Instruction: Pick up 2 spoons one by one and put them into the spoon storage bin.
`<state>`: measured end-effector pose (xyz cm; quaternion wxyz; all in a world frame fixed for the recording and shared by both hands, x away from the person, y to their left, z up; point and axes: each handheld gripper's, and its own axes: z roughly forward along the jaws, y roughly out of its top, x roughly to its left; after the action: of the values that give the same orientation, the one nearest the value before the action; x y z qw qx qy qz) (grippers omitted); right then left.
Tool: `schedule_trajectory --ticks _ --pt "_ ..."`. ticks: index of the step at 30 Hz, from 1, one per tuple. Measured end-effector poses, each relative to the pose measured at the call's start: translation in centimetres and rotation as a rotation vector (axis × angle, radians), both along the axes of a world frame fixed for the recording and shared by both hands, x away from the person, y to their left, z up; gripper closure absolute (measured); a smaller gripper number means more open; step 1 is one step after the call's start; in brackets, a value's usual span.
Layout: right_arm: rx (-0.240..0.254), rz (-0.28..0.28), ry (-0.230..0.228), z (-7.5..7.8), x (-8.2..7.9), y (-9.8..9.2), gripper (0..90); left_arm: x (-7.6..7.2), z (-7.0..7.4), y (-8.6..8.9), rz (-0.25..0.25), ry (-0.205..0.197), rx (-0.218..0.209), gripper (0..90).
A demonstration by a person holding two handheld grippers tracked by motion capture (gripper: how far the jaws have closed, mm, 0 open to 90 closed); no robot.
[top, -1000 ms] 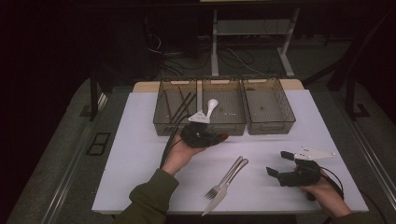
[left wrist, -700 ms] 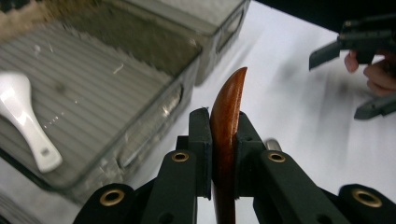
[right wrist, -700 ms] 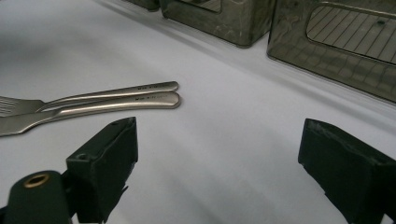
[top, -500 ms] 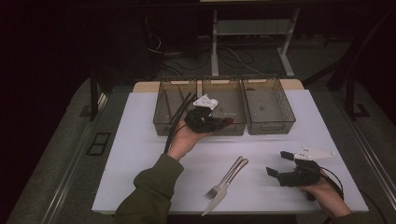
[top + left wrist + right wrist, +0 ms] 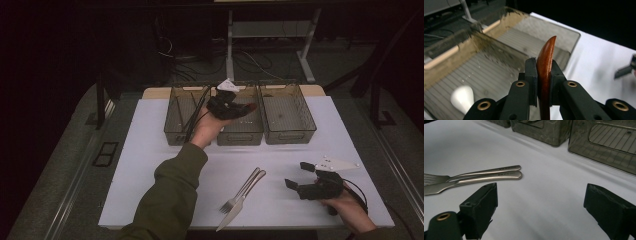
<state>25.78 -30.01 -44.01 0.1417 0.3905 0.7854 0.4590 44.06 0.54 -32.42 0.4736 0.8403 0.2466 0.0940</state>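
My left gripper (image 5: 234, 108) is held up over the middle bin (image 5: 241, 134) and is shut on a reddish-brown wooden utensil (image 5: 248, 107). In the left gripper view the jaws (image 5: 541, 68) clamp the wooden utensil (image 5: 545, 57) edge-on, its pointed end sticking out past them. Below it a white spoon (image 5: 462, 97) lies on the ribbed floor of a bin (image 5: 499, 62). My right gripper (image 5: 298, 175) rests on the table at the front right, open and with nothing in it. In the right gripper view its jaws (image 5: 541, 195) stand wide apart over bare white table.
Three clear bins stand in a row at the back: left bin (image 5: 176, 116), middle, and right bin (image 5: 289, 134). A steel fork (image 5: 243, 191) and knife (image 5: 239, 206) lie side by side at front centre, seen also as fork (image 5: 486, 171) and knife (image 5: 481, 178).
My left hand has risen and moved away from the table's middle to above the middle bin, carrying the wooden utensil. The right gripper, fork and knife have stayed put.
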Motion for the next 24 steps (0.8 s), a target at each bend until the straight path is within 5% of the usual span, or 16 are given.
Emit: schedule_trajectory --ticks 12,24 --pt "0.010 0.009 -0.007 0.1 -0.1 0.0 11.6 3.6 -0.1 -2.7 0.026 -0.019 -0.042 80.0" --pt "0.015 0.014 -0.012 0.1 -0.1 -0.1 11.6 6.2 -3.8 -4.1 0.106 0.030 -0.035 79.8"
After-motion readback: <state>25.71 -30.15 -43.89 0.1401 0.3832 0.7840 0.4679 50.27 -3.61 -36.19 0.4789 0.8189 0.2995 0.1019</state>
